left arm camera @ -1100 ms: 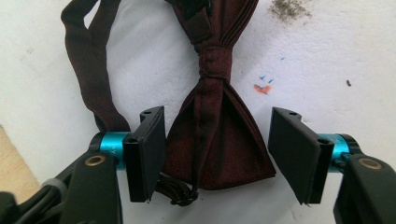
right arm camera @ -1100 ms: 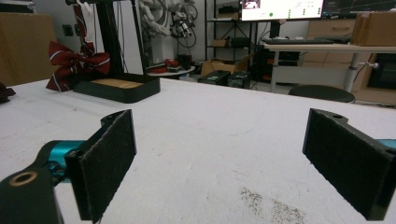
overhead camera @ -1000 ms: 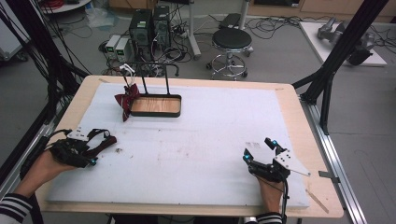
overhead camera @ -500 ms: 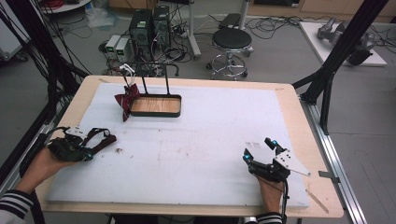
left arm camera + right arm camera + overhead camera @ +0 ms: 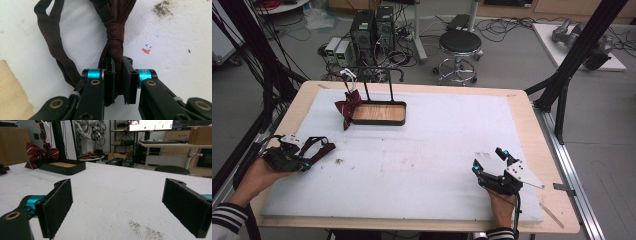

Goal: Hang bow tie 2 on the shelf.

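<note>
My left gripper [image 5: 118, 75] is clamped narrow on the dark maroon bow tie [image 5: 113, 32], pinching the fabric just below its knot. From above, that tie [image 5: 318, 146] lies at the left edge of the frame on the white mat of the desk [image 5: 437, 150], its strap looping off to one side. My right gripper [image 5: 490, 161] rests at the lower right with its jaws spread wide, holding nothing. At the upper left stands the black rack [image 5: 379, 107] with its wooden tray, and a red striped bow tie [image 5: 347, 107] already hangs at its left side. I judge this to be the pick-up step: the grasp is made, the tie not yet lifted. Next I would raise it clear of the mat, carry it toward the rack, and mind that the dangling strap does not snag.
</note>
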`<state>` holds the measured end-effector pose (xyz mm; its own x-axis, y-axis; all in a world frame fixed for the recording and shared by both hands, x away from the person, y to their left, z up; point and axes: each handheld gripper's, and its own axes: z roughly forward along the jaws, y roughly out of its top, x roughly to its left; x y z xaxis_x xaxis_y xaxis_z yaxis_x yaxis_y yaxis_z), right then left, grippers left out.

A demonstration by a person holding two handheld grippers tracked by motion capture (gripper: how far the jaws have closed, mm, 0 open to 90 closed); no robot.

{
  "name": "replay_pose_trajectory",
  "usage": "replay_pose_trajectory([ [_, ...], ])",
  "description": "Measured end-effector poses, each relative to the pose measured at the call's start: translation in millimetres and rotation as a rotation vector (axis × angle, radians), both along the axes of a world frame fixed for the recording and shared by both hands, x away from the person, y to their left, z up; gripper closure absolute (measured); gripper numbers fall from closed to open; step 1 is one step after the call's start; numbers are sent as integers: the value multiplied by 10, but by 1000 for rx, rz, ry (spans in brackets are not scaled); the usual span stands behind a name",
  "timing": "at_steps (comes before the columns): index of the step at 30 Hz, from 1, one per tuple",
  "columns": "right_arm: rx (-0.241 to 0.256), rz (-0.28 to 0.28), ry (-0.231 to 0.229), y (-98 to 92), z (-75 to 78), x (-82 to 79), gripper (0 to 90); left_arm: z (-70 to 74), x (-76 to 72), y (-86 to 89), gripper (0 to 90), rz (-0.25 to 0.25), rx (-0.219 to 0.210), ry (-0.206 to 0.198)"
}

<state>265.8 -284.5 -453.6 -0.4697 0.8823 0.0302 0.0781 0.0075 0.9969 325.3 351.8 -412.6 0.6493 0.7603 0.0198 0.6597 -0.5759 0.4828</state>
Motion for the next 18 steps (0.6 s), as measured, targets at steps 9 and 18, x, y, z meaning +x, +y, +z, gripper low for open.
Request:
replay_pose_trajectory([
  [9, 0, 0, 0, 2, 0, -1, 88, 29, -16, 13, 818, -2, -19, -22],
  [18, -2, 3, -4, 2, 0, 2, 88, 109, -65, -23, 818, -5, -93, -130],
])
